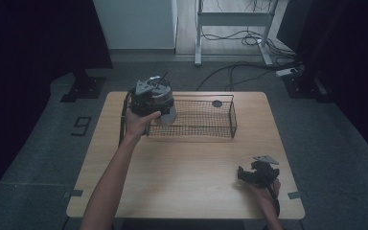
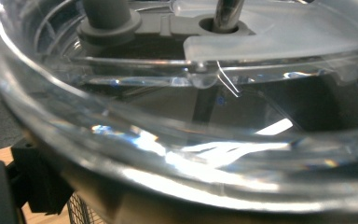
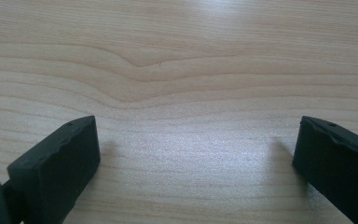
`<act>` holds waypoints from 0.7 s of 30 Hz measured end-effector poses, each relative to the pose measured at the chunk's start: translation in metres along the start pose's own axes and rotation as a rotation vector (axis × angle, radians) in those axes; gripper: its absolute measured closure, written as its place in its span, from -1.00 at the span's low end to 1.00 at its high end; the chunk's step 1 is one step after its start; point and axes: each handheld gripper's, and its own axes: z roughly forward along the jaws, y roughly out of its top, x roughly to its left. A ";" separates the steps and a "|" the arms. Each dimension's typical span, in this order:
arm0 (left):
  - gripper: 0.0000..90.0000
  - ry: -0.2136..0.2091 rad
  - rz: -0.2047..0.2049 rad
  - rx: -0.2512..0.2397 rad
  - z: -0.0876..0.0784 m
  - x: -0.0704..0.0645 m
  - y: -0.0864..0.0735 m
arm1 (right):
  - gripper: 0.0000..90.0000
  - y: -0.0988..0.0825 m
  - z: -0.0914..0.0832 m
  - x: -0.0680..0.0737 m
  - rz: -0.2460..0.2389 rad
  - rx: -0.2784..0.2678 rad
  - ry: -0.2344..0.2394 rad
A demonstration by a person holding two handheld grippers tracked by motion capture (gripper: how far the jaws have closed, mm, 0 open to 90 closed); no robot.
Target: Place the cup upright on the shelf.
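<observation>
A round metal container [image 1: 163, 99] with a clear lid [image 2: 191, 116] is held up at the left end of a black wire basket [image 1: 206, 125]. My left gripper [image 1: 154, 103] is shut on it, gripped in a person's hand. Close up, the lid shows a grey knob [image 2: 106, 16] and a thin rod [image 2: 226, 14] passing through a hole. One black finger [image 2: 32, 182] presses at the container's lower left. My right gripper [image 1: 248, 173] rests near the table's front right, open over bare wood [image 3: 196, 93]; its fingers [image 3: 60, 163] stand wide apart with nothing between them.
A small dark round thing [image 1: 217, 103] lies at the basket's back right. The wooden table [image 1: 187, 163] stands on grey floor. Behind it are a white desk frame [image 1: 235, 19] and loose cables [image 1: 249, 67]. A "9" marking [image 1: 81, 125] is on the floor at left.
</observation>
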 end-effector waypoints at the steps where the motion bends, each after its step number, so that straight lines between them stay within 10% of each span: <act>1: -0.91 0.002 -0.003 -0.002 0.001 0.002 0.001 | -1.00 0.000 0.000 0.000 0.000 0.000 0.000; 21: -0.91 0.032 -0.037 0.021 0.034 0.023 0.007 | -0.97 0.000 0.000 0.000 -0.002 -0.003 0.002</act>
